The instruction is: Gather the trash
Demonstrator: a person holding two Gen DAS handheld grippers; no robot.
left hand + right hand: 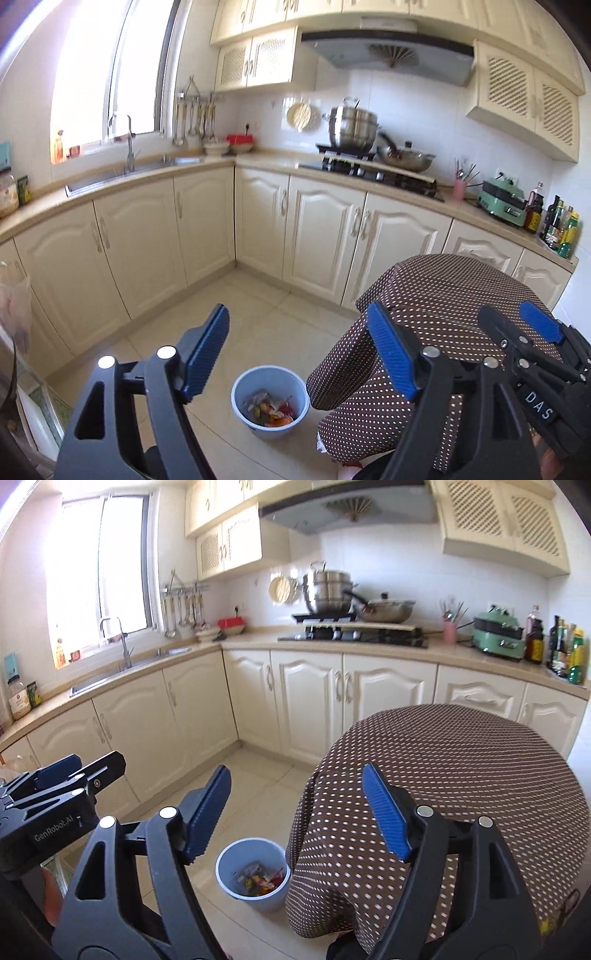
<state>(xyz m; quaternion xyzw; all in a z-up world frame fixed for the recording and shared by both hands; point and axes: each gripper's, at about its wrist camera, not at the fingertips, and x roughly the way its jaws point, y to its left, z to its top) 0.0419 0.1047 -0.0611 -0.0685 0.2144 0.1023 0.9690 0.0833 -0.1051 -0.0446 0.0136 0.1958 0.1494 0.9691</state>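
A light blue trash bin (270,400) stands on the tiled floor, with colourful wrappers and scraps (272,408) inside. It also shows in the right wrist view (253,873) with the scraps (260,880) in it. My left gripper (297,354) is open and empty, held high above the bin. My right gripper (299,812) is open and empty, also above the bin. The right gripper shows at the right of the left wrist view (532,332), the left gripper at the left of the right wrist view (70,771).
A table with a brown dotted cloth (436,325) (443,786) stands just right of the bin. Cream cabinets (325,229) run along the back and left, with a sink (122,173), a stove with pots (369,147) and bottles (561,225) on the counter.
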